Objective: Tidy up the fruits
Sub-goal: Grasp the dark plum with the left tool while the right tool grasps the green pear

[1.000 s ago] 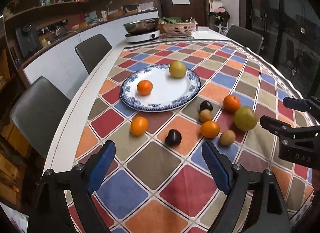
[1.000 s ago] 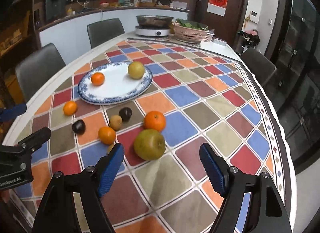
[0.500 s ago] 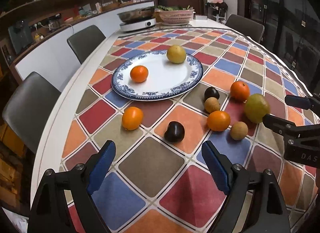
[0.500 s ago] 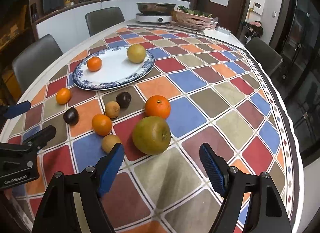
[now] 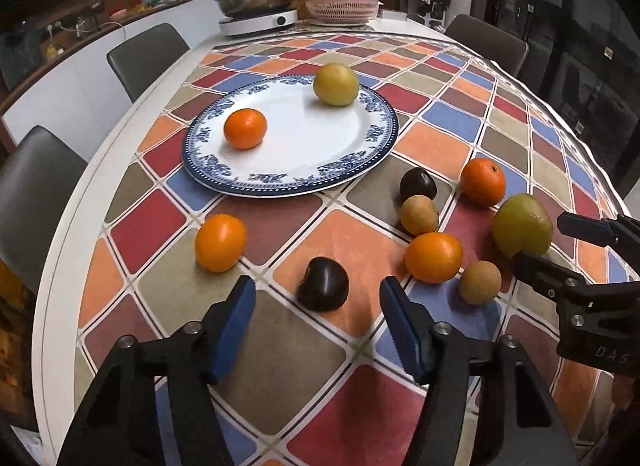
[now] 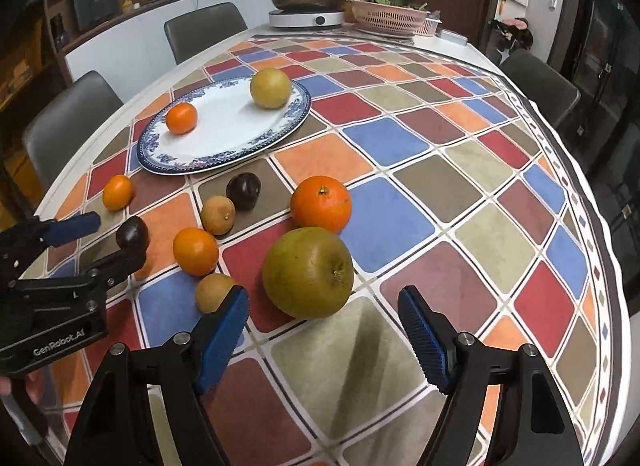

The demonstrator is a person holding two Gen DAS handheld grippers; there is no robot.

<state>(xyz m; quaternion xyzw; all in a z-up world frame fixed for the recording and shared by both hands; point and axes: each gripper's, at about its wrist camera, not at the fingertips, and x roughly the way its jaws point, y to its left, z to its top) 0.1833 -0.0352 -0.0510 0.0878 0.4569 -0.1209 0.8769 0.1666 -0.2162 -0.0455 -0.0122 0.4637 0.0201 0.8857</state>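
A: So, where do the fruits lie?

B: On the blue-rimmed plate [image 5: 376,133], far and left on the checked tablecloth [image 5: 288,362], sit a mandarin [image 5: 245,128] and a yellow pear [image 5: 335,84]. The rest lie loose on the cloth, nearer than the plate.

A: And the left gripper [image 5: 316,322]?

B: Its jaws are closing. The near dark plum [image 5: 322,284] lies just beyond the blue pads, in line with the gap; the pads do not press on it. A small orange [image 5: 220,242] sits to its left, apart.

A: What is right of that plum?

B: Another orange [image 5: 434,257], with a brown kiwi-like fruit [image 5: 479,282] just beside it. Farther off lie a second brown one [image 5: 419,214], touching a second dark plum [image 5: 418,184], and a navel orange [image 6: 321,204].

A: The right gripper [image 6: 323,326]?

B: Apart, nothing clamped. The big green-brown pear [image 6: 308,272] sits just past its pads, centred on the gap, just beside the navel orange.
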